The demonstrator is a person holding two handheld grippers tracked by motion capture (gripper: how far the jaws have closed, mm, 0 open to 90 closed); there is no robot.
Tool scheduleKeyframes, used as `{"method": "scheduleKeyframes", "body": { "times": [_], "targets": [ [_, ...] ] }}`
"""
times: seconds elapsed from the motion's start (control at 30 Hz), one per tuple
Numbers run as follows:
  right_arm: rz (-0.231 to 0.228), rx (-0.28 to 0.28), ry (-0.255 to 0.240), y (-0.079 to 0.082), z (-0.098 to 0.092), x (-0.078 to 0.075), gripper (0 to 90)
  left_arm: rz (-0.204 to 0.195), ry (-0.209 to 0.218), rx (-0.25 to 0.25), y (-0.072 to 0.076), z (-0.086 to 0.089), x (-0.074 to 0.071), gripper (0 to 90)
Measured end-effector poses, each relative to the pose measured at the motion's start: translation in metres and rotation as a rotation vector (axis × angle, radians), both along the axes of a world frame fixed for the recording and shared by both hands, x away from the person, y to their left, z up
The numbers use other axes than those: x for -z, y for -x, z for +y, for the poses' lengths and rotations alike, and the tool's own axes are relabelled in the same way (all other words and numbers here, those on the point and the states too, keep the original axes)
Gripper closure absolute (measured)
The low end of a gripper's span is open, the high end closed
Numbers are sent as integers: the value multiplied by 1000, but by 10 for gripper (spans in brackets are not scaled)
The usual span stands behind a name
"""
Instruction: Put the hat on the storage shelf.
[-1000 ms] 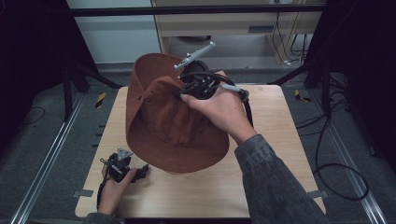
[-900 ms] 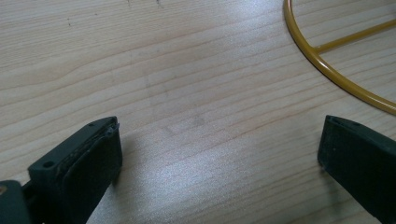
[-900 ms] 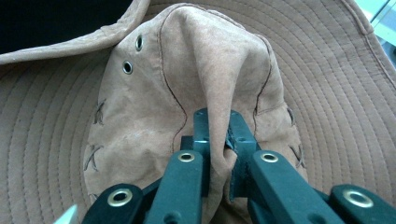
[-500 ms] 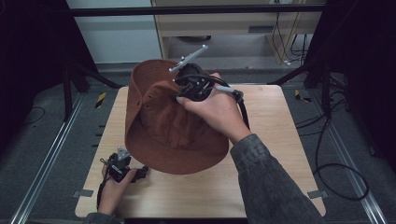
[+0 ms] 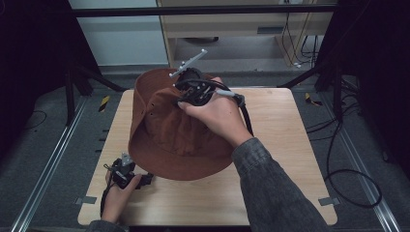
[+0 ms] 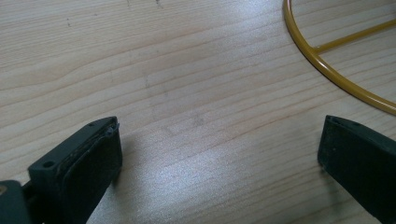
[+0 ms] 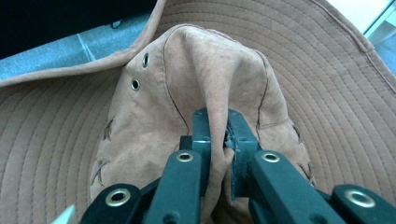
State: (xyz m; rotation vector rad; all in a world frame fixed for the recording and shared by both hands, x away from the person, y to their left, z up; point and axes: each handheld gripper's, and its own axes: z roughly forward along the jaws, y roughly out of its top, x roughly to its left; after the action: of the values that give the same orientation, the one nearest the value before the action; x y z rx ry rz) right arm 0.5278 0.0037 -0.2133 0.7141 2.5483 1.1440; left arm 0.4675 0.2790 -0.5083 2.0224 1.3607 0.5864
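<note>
Between the right gripper's [image 7: 215, 140] closed jaws sits a pinched fold of the brown hat's [image 5: 169, 130] crown, the hat tilted up over the middle of the wooden table [image 5: 290, 145]. Down at the near left corner, the left gripper [image 5: 126, 175] rests with jaws wide apart, near a yellow wire ring [image 6: 322, 65].

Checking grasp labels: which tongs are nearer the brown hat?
Right. The right tongs pinch a fold of the brown hat's crown; the left tongs rest open on the table beside its brim.
</note>
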Motion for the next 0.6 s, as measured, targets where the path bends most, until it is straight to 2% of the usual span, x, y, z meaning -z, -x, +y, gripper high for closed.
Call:
{"method": "scheduleKeyframes", "body": {
  "times": [0.33, 0.6],
  "targets": [
    [14, -9, 0, -3, 4, 7, 846, -1, 1, -1, 0, 0, 0, 0],
    [15, -10, -7, -5, 8, 5, 845, -1, 0, -1, 0, 0, 0, 0]
  ]
}}
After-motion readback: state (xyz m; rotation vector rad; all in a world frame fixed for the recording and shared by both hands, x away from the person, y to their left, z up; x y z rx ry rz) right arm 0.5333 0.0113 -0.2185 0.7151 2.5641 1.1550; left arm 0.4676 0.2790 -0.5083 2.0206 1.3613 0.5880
